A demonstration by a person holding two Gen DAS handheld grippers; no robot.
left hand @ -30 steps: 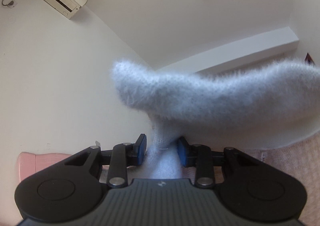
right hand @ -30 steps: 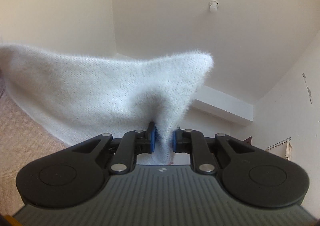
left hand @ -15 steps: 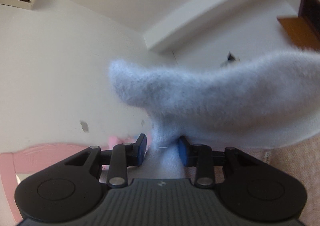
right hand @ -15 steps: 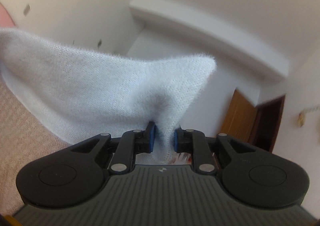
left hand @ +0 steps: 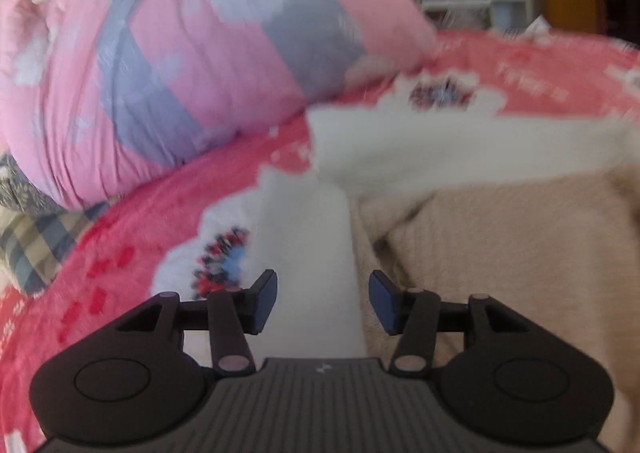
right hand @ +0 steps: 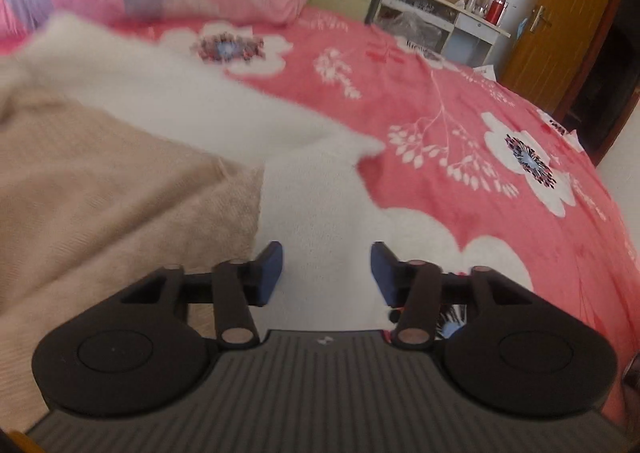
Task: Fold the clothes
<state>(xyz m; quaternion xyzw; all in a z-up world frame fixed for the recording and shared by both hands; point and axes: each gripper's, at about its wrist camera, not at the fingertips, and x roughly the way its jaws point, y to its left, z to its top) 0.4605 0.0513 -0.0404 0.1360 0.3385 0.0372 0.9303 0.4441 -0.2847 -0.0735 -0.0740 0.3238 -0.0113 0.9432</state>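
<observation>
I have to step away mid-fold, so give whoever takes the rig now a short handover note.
Left claw: open, empty, a strip of the white garment lying between its fingers.
Right claw: open, empty, over the garment's other corner.
The white garment lies on the red flowered bedspread, its far edge spread flat. A beige knit sits between the two claws; whether it is a separate piece cannot be told.
Done: garment laid on the bed and let go.
Left: check that it lies smooth, then make the next fold.
</observation>
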